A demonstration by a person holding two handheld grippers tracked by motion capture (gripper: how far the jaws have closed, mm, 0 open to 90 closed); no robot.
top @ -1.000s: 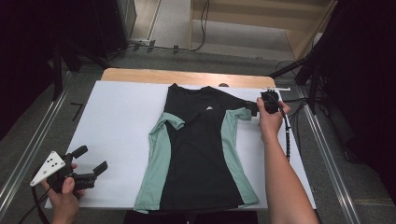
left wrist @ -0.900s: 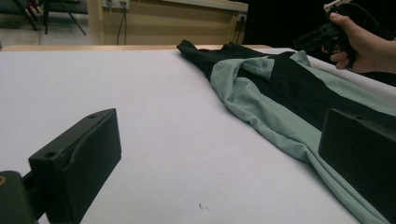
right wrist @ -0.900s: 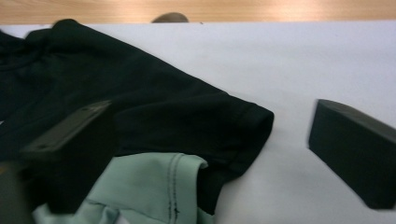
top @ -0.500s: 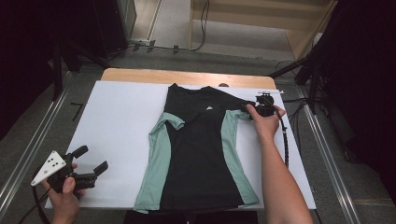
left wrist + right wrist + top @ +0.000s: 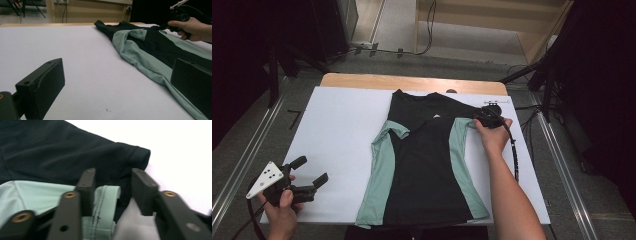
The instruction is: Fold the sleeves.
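Note:
A black T-shirt [image 5: 424,165] with mint-green side panels lies flat on the white board [image 5: 337,125], collar at the far end. My right gripper [image 5: 479,120] is at the shirt's right sleeve. In the right gripper view, its jaws [image 5: 113,177] straddle the green sleeve hem [image 5: 105,200] and have just been closing. A gap still shows beside the right jaw, so the pads do not pinch the cloth. My left gripper [image 5: 311,169] rests open at the board's near left corner with nothing between its jaws [image 5: 117,72].
A wooden table edge [image 5: 412,82] runs behind the board. The right gripper's cable [image 5: 513,150] trails along the board's right side. Metal rails flank the table. Bare white board lies left of the shirt.
My right gripper has shifted a little left and nearer, onto the shirt's right sleeve. The left hand and its gripper have stayed put.

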